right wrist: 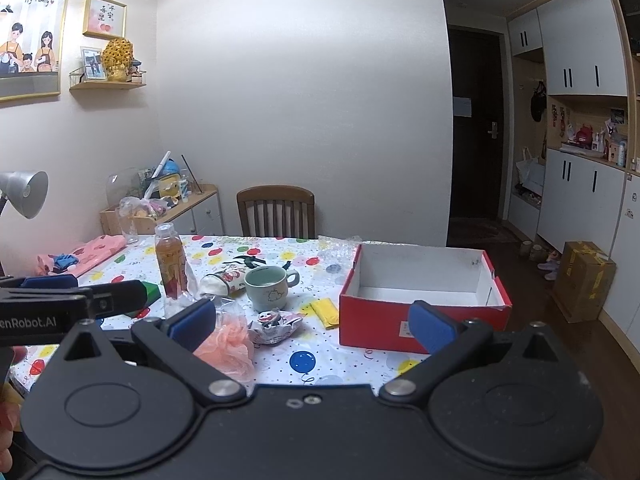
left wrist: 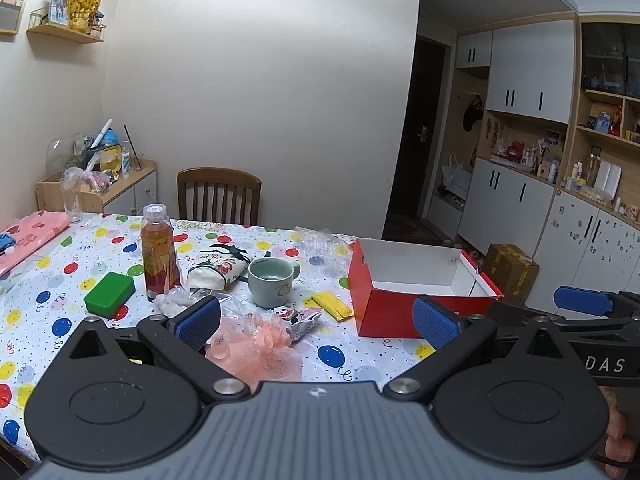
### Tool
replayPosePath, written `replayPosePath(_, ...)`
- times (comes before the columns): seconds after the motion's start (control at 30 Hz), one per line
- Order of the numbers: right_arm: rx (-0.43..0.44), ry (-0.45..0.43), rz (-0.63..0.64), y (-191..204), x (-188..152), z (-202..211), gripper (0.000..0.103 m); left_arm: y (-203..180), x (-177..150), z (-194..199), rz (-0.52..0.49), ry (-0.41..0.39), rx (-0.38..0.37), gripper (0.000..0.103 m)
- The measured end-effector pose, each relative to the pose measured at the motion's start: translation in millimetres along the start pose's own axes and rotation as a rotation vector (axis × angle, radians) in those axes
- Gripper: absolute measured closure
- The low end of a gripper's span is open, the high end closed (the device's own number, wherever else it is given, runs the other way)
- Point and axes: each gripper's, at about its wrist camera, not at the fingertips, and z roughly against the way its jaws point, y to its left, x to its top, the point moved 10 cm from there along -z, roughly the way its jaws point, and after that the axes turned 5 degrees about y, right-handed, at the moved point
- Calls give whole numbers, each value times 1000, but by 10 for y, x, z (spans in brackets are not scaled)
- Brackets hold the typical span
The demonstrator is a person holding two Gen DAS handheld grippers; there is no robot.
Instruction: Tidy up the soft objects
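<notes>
A pink mesh bath puff [left wrist: 256, 350] [right wrist: 229, 346] lies on the balloon tablecloth near the front edge. Beside it lie a crumpled panda packet [left wrist: 298, 318] [right wrist: 276, 326], a yellow cloth [left wrist: 332, 306] [right wrist: 326, 312] and a white printed pouch [left wrist: 216, 272] [right wrist: 222, 282]. A red box [left wrist: 416, 304] [right wrist: 420, 320] with an empty white inside stands at the right. My left gripper [left wrist: 316, 320] is open above the puff, holding nothing. My right gripper [right wrist: 312, 326] is open and empty above the table's front.
A tea bottle [left wrist: 158, 252] [right wrist: 170, 264], a green mug [left wrist: 272, 284] [right wrist: 268, 288], a green block [left wrist: 110, 294] and clear plastic wrap [left wrist: 320, 246] stand among the soft things. Pink cloth [left wrist: 30, 236] lies at far left. A chair [left wrist: 218, 196] stands behind the table.
</notes>
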Motion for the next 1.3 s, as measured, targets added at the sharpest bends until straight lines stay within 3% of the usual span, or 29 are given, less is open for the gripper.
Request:
replayPosePath(0.4,2,7,21,187,81,-266,0,277,102,-164,28,-14,11,0)
replayPosePath(0.8,-50,33,10,509,224,-788,1,756,348,-675,-8,-7,-56,0)
replayPosePath(0.9,-70,55,-5,564,234,-966,1,958,419,-829,-28,-10,-22,0)
replayPosePath(1.0,-86,85,-20,592,235,-1149,1,1276,482,-975,-27,-13,60,0)
replayPosePath(1.3,-67,205,-32,762,170,-1658,3,2310,584,-1504,-2,35,150,0)
